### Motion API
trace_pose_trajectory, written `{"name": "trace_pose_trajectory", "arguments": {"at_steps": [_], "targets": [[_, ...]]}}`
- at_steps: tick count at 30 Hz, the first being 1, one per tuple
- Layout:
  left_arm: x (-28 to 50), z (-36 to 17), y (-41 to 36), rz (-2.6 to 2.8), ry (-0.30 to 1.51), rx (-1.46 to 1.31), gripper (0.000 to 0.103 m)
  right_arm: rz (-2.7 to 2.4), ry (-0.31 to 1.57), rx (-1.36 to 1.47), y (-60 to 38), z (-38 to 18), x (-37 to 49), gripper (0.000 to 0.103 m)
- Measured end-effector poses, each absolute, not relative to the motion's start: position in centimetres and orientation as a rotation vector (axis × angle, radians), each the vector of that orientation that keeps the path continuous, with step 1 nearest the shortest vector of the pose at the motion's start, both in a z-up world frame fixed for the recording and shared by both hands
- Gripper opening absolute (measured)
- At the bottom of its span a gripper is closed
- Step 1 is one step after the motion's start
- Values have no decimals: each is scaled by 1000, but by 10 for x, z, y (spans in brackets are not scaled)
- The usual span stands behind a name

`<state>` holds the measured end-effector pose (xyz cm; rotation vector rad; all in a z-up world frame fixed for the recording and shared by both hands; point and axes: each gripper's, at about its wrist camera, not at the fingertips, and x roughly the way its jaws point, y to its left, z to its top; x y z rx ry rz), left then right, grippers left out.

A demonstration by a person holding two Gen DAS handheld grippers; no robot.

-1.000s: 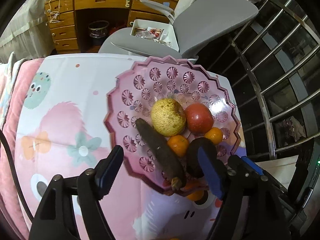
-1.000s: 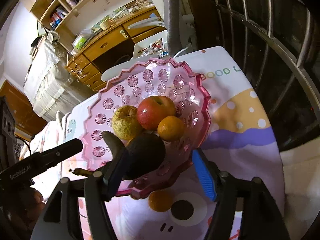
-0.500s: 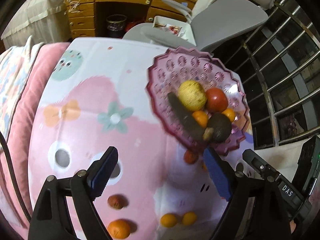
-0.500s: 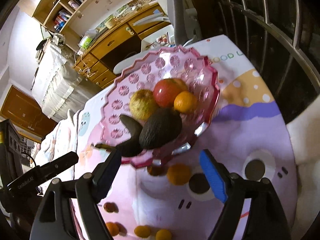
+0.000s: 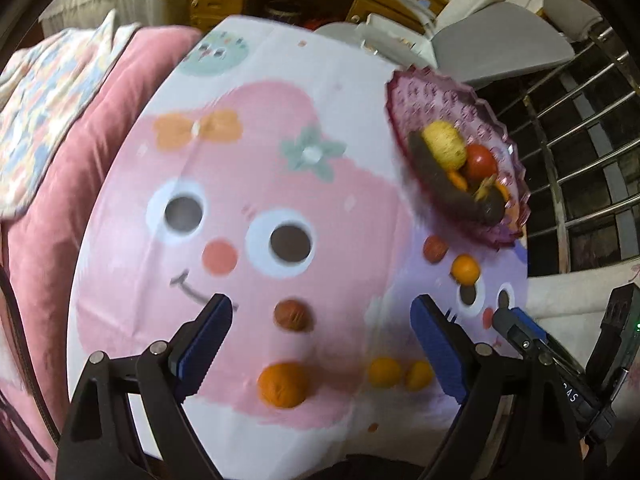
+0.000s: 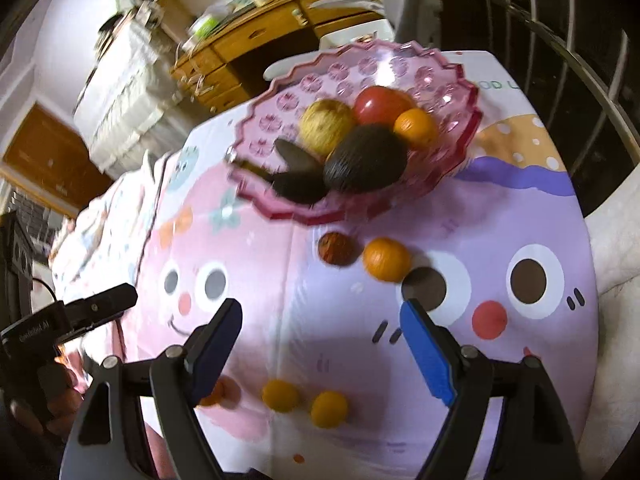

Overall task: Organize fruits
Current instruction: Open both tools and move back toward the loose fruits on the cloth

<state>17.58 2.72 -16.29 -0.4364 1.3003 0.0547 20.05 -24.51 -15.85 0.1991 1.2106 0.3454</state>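
A cartoon-printed tablecloth (image 6: 312, 320) is spread across the table. A pink scalloped bowl (image 6: 464, 80) is set at its far right side and is filled with an avocado (image 6: 364, 164), a red apple (image 6: 380, 104), a yellow pear (image 6: 326, 124) and an orange (image 6: 416, 128). Both the left gripper (image 5: 320, 336) and the right gripper (image 6: 320, 336) are held above the cloth with jaws spread and nothing between them. Loose oranges (image 6: 386, 260) and brown fruits (image 6: 336, 249) are scattered on the cloth below the bowl.

Glossy translucent pink plastic bowl (image 6: 460, 128); smooth printed tablecloth (image 6: 460, 360)
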Motion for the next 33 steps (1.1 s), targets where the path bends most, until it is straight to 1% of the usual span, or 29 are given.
{"name": "trace_pose_trajectory", "arguments": {"at_steps": [4,13,20,29,32,33], "targets": [[155,-181,29,65,1368,-444,90,383,1209,87,-230,-163,181,82],[130,-208,24,48,1447,-492,90,436,1193,-119,-213,-176,150,82],[124,-224,20,51,1481,-512,90,474,1150,-283,-202,-184,129,82],[125,-245,14,49,1533,-507,90,488,1139,-487,-191,-204,112,81],[127,-251,13,45,1546,-500,90,489,1155,-491,-192,-210,113,76],[127,-253,13,44,1551,-497,90,489,1160,-491,-192,-211,113,73]]}}
